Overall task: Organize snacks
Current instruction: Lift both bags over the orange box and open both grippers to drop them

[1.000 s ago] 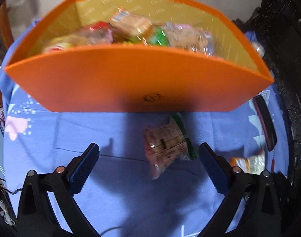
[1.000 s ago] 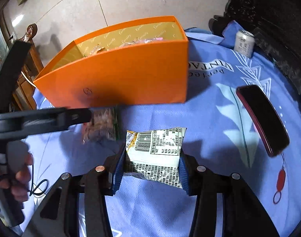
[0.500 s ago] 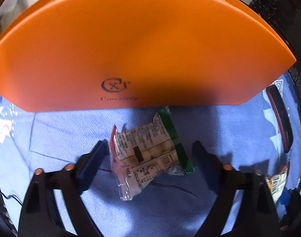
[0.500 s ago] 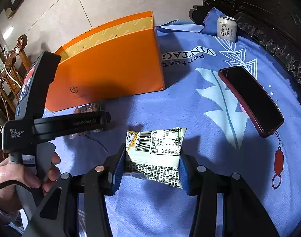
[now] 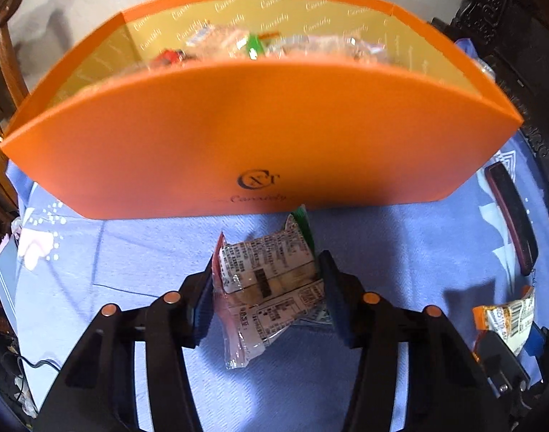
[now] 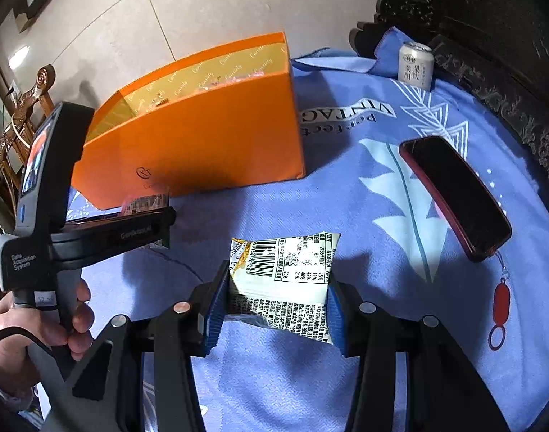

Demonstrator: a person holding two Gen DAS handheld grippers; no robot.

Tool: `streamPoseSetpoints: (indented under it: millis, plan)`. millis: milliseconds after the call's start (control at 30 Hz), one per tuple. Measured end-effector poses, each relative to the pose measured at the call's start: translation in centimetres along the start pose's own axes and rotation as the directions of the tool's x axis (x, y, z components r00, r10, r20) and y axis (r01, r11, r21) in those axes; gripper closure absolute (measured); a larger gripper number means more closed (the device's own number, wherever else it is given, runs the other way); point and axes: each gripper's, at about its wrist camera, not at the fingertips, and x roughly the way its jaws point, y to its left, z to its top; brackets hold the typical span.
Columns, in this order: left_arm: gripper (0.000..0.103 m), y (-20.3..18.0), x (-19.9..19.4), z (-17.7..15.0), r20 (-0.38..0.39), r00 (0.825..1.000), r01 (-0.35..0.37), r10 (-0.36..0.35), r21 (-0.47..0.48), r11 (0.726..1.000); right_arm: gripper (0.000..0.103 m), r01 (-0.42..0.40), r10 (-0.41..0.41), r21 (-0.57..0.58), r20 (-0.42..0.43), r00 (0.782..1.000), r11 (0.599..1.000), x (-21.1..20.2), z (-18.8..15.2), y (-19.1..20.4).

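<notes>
A clear-wrapped cracker packet (image 5: 267, 262) with green and red edges lies on the blue cloth just in front of the orange box (image 5: 260, 133). My left gripper (image 5: 267, 288) straddles it with its jaws closing, and both pads touch the packet's sides. The box holds several wrapped snacks (image 5: 253, 45). My right gripper (image 6: 276, 298) is shut on a white snack packet (image 6: 285, 280) with a barcode, over the cloth. In the right wrist view a hand (image 6: 40, 324) holds the left gripper (image 6: 163, 223) near the box (image 6: 202, 144).
A dark phone in a red case (image 6: 454, 194) lies on the cloth to the right, with a charm hanging from it. A white drink can (image 6: 416, 64) stands at the far edge. Dark carved wood (image 6: 508, 90) borders the right side.
The left jaws have come in from wide apart onto the cracker packet's sides. The left view tipped toward the box front, then back so its contents show. The right gripper kept its packet.
</notes>
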Motion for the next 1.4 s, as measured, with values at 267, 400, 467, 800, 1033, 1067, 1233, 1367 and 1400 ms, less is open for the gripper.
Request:
streamPoseSetpoints:
  millis: [267,400,467,800,1033,1067,1233,1367,1400]
  plan:
    - [0.051,1.6,-5.1,-0.9,0.08,0.996,0.026,-0.026,-0.005,1.0,0.055,-0.029,0.031,-0.05,0.045,0.998,0.998,-2.1,1.1,2.0]
    - [0.051,3.8,-8.7,-0.9,0.151,0.988,0.029,-0.028,-0.006,1.0,0.055,-0.053,0.062,-0.104,0.086,0.994,0.993,-3.4,2.7,3.7]
    - [0.051,5.1,-10.7,0.0,0.204,0.979,0.022,-0.021,-0.004,1.0,0.055,-0.065,0.081,-0.13,0.121,0.989,0.989,-4.2,4.3,4.6]
    - [0.051,8.7,-14.4,9.5,0.317,0.949,0.016,-0.007,-0.026,1.0,0.054,-0.08,0.132,-0.218,0.235,0.963,0.973,-4.5,15.2,8.6]
    - [0.004,9.8,-13.1,13.6,0.328,0.943,-0.044,0.056,-0.044,0.998,0.018,-0.054,0.102,-0.217,0.213,0.972,0.975,-1.7,19.1,9.5]
    - [0.004,9.8,-13.0,13.8,0.334,0.94,-0.058,0.068,-0.042,0.997,0.009,-0.048,0.092,-0.208,0.209,0.974,0.977,-1.4,19.4,9.5]
    - [0.004,10.1,-12.3,13.8,0.271,0.96,-0.066,0.075,-0.041,0.997,0.003,-0.049,0.084,-0.178,0.193,0.978,0.983,-1.4,19.5,9.3]
    - [0.004,10.2,-12.9,12.9,0.279,0.957,-0.068,0.082,-0.059,0.996,0.003,-0.05,0.08,-0.173,0.172,0.982,0.984,-1.8,18.7,9.3]
    - [0.004,10.1,-13.2,12.7,0.278,0.957,-0.067,0.081,-0.06,0.996,0.003,-0.05,0.079,-0.171,0.168,0.983,0.984,-2.0,18.5,9.4]
